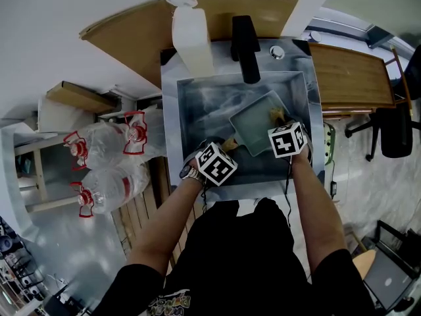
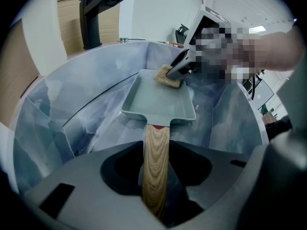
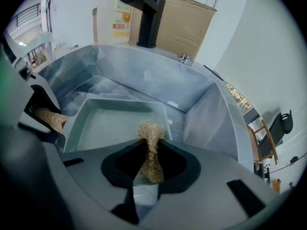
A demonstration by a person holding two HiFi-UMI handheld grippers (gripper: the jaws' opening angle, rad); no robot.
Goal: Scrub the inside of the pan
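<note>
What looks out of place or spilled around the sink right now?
Nothing stands out. The pan is in the sink, the left gripper shut on its handle, the right gripper holding a scrubber at its rim.

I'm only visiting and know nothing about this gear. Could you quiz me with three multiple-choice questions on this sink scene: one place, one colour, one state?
1. Where is the pan?
A on the floor
B in the sink
C on a chair
2. What colour is the faucet?
A black
B red
C white
3. What is the left gripper doing?
A hanging empty
B gripping the pan's wooden handle
C holding a bottle

1 B: the sink walls surround the pan.
2 A: the faucet is black all over.
3 B: its jaws close on the handle.
</note>
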